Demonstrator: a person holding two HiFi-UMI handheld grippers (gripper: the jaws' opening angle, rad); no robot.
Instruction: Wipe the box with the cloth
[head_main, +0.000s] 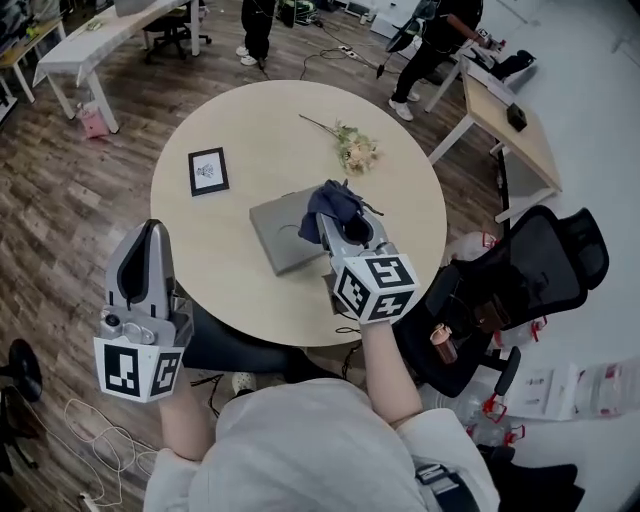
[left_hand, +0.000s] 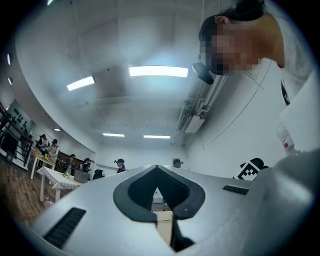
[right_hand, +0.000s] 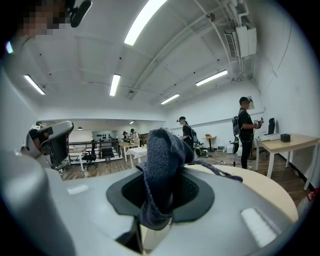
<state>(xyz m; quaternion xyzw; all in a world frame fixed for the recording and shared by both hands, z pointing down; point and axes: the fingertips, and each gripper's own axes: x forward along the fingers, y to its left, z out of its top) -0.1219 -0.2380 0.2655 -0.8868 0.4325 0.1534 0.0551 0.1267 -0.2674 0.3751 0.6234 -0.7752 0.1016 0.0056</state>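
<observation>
A flat grey box (head_main: 282, 238) lies near the middle of the round beige table (head_main: 222, 258). Over the box's right edge my right gripper (head_main: 331, 216) is shut on a dark blue cloth (head_main: 331, 201), which bunches up above the jaws. In the right gripper view the knitted cloth (right_hand: 161, 157) is pinched between the jaws and sticks up past them; that gripper (right_hand: 154, 202) is tilted upward toward the room. My left gripper (head_main: 151, 232) hovers off the table's left front edge, shut and holding nothing. Its view points up at the ceiling, with the jaw tips of the gripper (left_hand: 156, 169) touching.
A small black picture frame (head_main: 208, 171) and a dried flower sprig (head_main: 351, 149) lie on the far half of the table. A black office chair (head_main: 528, 280) stands at the right. Desks and standing people fill the room beyond; cables lie on the wooden floor.
</observation>
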